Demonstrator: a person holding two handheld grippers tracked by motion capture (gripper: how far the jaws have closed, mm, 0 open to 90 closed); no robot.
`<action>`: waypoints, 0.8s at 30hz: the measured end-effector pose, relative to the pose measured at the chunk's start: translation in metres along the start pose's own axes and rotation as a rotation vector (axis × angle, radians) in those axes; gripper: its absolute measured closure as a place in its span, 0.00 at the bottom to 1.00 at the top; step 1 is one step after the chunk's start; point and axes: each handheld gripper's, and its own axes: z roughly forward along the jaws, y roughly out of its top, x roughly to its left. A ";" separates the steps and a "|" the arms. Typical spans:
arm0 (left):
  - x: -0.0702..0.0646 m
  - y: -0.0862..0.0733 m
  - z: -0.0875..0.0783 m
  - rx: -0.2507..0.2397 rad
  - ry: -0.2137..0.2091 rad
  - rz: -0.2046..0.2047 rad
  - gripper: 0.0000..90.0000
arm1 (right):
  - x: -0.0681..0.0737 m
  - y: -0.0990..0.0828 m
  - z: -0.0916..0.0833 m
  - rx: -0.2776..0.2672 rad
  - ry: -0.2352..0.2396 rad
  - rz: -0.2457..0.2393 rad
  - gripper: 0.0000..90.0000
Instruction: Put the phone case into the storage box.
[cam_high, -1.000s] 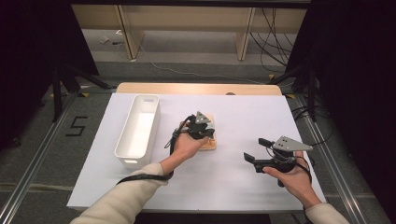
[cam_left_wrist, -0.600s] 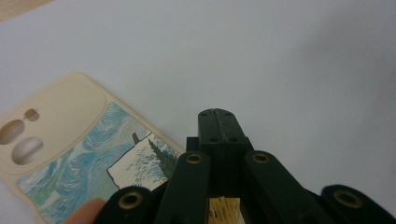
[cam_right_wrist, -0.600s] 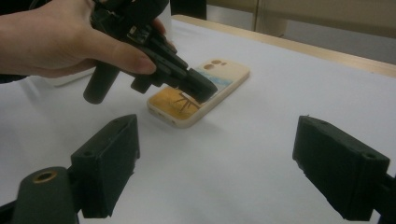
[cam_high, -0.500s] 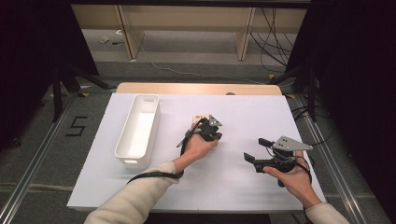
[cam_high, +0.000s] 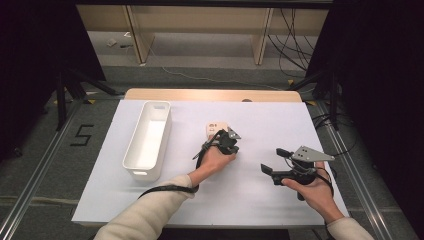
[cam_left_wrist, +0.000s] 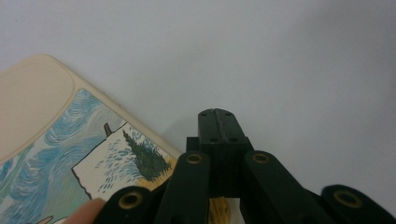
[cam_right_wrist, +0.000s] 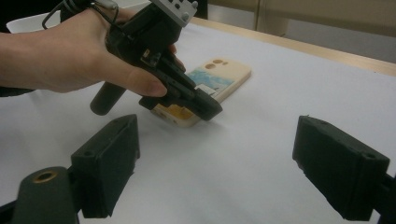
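Phone case (cam_high: 216, 130) lies flat mid-table, nearer the far edge, right of the white bin (cam_high: 148, 140). Long axis runs near-to-far, camera holes at the far end.

Left gripper (cam_left_wrist: 218, 122): jaws pressed together, holding nothing, tip at the case's near corner.

Right gripper (cam_right_wrist: 219, 163): jaws wide, empty.

Risk: the closed tip may just shove the case.

table (cam_high: 280, 200) | white sheet (cam_high: 270, 125) | on it: bin (cam_high: 148, 140), phone case (cam_high: 216, 129)
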 end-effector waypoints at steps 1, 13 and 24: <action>0.000 0.000 0.000 0.003 0.003 0.000 1.00 | 0.000 0.000 0.000 0.000 0.000 0.000 0.18; -0.001 -0.002 -0.001 0.021 -0.005 0.007 1.00 | 0.000 0.000 0.000 0.004 0.003 -0.001 0.18; 0.004 -0.012 -0.013 0.043 -0.029 0.005 1.00 | 0.000 -0.001 0.001 0.005 0.004 0.001 0.18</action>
